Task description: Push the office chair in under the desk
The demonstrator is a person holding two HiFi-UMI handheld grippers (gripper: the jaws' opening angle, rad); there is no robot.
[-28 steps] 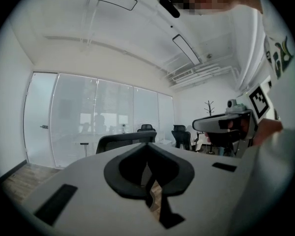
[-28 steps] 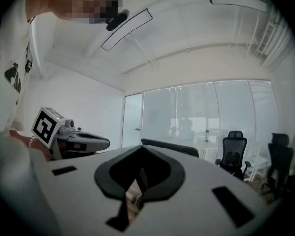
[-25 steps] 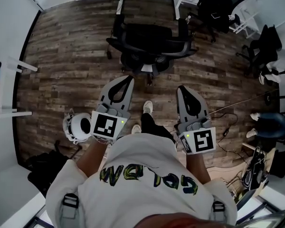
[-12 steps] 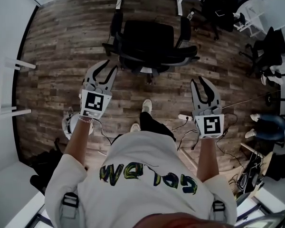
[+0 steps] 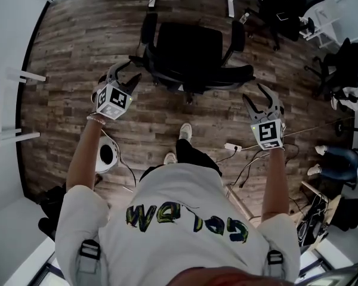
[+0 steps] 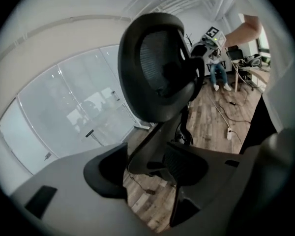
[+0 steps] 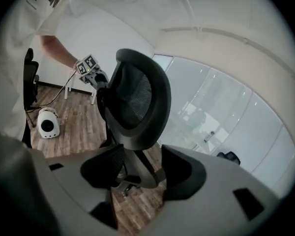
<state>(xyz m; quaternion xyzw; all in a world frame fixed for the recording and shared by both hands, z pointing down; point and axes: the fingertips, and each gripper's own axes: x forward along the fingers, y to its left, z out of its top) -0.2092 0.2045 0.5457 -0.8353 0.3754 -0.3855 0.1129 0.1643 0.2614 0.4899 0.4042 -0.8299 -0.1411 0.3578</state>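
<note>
Office chair (image 5: 188, 43) standing on the wood floor with its seat towards the desk (image 5: 230, 0) at the top of the head view and its backrest towards the person; it appears not yet fully under the desk. The backrest's long axis runs left to right, so the push should go straight forward, away from the person. Left gripper (image 5: 124, 75) just beside the backrest's left end, and by appearance the nearer of the two; right gripper (image 5: 262, 97) near the right end, slightly apart from it. Both grippers' jaws are opening and stand spread; each gripper view shows the chair's back post framed between the jaws but beyond them, with no pad pressing on anything. No brand or label is visible on the chair; the print across the person's shirt (image 5: 185, 216) appears upside down and cannot be read with certainty; the marker cubes (image 5: 112, 100) carry only black-and-white squares.
</note>
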